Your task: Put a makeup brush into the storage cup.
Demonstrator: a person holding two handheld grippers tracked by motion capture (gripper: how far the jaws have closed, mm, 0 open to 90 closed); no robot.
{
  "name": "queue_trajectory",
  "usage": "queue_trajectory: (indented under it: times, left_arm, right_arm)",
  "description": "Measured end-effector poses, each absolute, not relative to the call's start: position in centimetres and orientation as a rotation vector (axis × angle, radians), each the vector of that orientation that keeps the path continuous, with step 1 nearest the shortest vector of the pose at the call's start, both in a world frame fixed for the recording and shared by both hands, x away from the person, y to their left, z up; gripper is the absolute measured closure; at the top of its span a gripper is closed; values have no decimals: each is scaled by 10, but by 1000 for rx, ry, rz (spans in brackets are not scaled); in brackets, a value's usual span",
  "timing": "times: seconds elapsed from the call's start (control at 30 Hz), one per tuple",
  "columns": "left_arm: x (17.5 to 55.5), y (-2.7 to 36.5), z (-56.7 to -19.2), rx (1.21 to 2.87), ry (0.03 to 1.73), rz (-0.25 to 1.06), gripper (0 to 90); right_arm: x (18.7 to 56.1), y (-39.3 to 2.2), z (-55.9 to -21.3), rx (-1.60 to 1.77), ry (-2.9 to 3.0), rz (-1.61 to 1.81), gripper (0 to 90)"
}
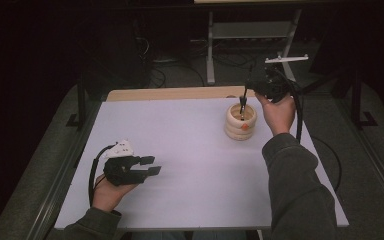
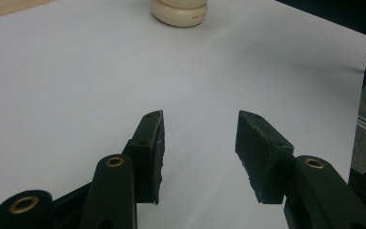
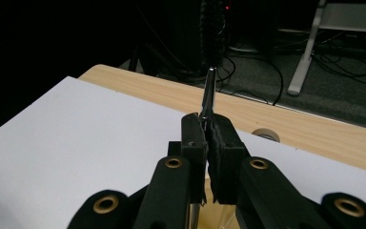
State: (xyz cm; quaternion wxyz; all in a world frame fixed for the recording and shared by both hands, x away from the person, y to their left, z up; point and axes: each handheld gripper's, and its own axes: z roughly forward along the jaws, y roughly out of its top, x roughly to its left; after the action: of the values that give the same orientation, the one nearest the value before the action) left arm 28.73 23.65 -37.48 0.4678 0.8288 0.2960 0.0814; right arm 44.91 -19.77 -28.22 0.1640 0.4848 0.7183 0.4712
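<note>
From above I count one holder (image 1: 240, 121) on the table (image 1: 180, 150) – a cream stack of what look like three rings, far right. My right gripper (image 1: 243, 102) hangs over its mouth, clenched on one thin metal rod (image 1: 241, 111) whose lower end dips inside. My left gripper (image 1: 149, 166) rests near the front left, well apart.

Left gripper view: jaws parted, nothing between them, bare table beneath; the holder (image 2: 179, 12) sits far ahead.

Right gripper view: my pads (image 3: 198, 143) pinch the rod (image 3: 208, 93), which rises past them – the holder's rim is just below.
</note>
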Motion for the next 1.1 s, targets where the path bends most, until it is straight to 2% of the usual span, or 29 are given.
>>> queue_trajectory:
  times: [1.1]
  left_arm:
    - [288,237,-376,2037,735,197,514]
  right_arm:
    - [451,-194,-314,1441,2036,1312,848]
